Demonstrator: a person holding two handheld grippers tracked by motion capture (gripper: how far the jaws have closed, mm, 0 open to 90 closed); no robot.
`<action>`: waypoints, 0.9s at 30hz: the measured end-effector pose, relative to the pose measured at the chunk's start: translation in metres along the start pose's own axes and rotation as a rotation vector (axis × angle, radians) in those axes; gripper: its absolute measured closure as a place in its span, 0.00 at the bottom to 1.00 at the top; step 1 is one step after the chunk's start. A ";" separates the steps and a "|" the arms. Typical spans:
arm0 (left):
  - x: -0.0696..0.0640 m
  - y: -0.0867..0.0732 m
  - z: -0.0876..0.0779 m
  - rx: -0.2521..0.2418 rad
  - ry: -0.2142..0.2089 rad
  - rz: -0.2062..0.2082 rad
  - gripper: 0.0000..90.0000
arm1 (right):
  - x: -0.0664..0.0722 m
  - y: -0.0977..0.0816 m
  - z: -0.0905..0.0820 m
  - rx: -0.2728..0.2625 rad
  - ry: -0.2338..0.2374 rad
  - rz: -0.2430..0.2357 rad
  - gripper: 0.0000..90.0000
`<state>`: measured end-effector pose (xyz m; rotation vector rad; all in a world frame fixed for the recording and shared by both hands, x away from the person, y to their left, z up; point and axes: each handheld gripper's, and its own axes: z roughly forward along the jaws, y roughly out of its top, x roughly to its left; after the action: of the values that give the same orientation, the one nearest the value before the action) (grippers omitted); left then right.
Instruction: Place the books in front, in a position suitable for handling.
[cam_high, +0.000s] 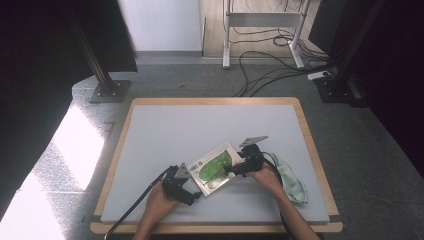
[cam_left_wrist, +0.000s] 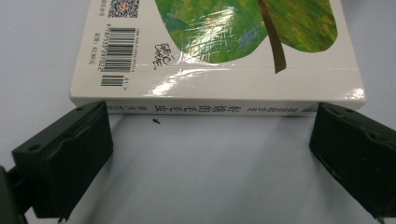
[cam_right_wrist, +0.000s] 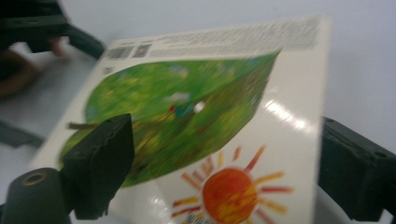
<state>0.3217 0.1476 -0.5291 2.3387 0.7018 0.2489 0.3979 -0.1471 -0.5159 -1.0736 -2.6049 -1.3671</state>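
Book (cam_high: 215, 167) lies back cover up on the worktop (cam_high: 165, 130), between the two grippers, long axis running diagonally from one to the other. Spine edge sits just ahead of the left gripper (cam_left_wrist: 210, 140), parallel to the line between its jaws; these stand wide, wider than the spine is long, nothing gripped, tips just short of the spine. Right gripper (cam_right_wrist: 224, 163) straddles the opposite end; cover seen between its jaws, which stand wide apart; contact of the pads with the cover cannot be told because of blur. Right gripper is judged the nearer to a hold.

Readable: barcodes (cam_left_wrist: 116, 56) and a QR code (cam_left_wrist: 122, 7) on the cover corner, a handwritten signature (cam_left_wrist: 163, 52) by the green leaf (cam_left_wrist: 243, 28), Chinese characters along the spine. Sun picture (cam_right_wrist: 229, 189) noted beside the right gripper. Pale green cloth (cam_high: 292, 182) lies just behind the right gripper.
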 end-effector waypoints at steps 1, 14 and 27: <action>0.000 0.000 0.000 0.000 0.000 0.000 0.00 | 0.000 -0.001 0.000 -0.002 0.014 0.001 0.14; 0.000 0.000 0.000 0.000 0.000 0.001 0.00 | -0.004 0.026 0.010 0.072 0.022 -0.075 0.20; 0.000 0.000 0.000 -0.001 -0.004 0.000 0.00 | -0.014 0.035 -0.008 -0.020 0.076 -0.091 0.62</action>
<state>0.3220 0.1480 -0.5290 2.3379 0.6994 0.2446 0.4258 -0.1477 -0.4899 -0.8959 -2.6211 -1.4248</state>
